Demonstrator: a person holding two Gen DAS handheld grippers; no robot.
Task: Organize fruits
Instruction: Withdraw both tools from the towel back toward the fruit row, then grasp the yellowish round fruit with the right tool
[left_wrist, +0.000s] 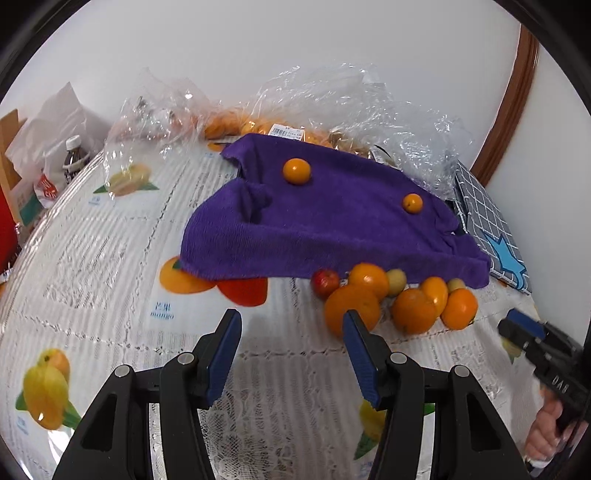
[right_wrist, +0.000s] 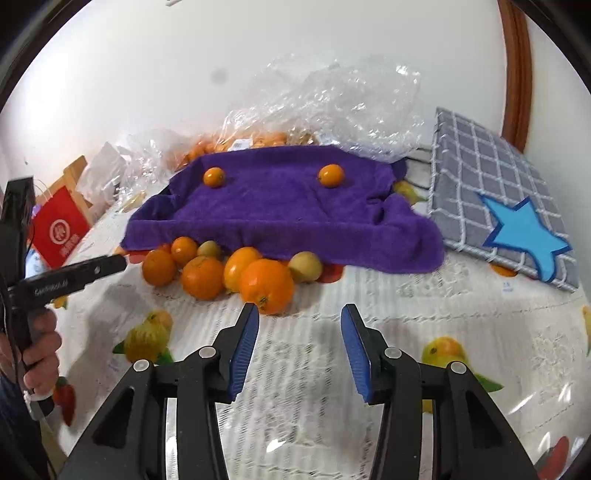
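The near orange (right_wrist: 266, 285) is round, firm, slippery: grip across its middle. Both the left claw (left_wrist: 291, 334) and the right claw (right_wrist: 300, 325) are half-wide, empty.

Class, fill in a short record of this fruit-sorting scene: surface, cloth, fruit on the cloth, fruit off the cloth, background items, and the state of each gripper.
surface: table with fruit-print cover
cloth: purple towel, rumpled
fruit on cloth: two small oranges, apart
fruit off cloth: pile of oranges and yellowish fruit, plus a red one, at the towel's near edge
background: clear plastic bags; checked cushion with blue star
left gripper: open, empty
right gripper: open, empty
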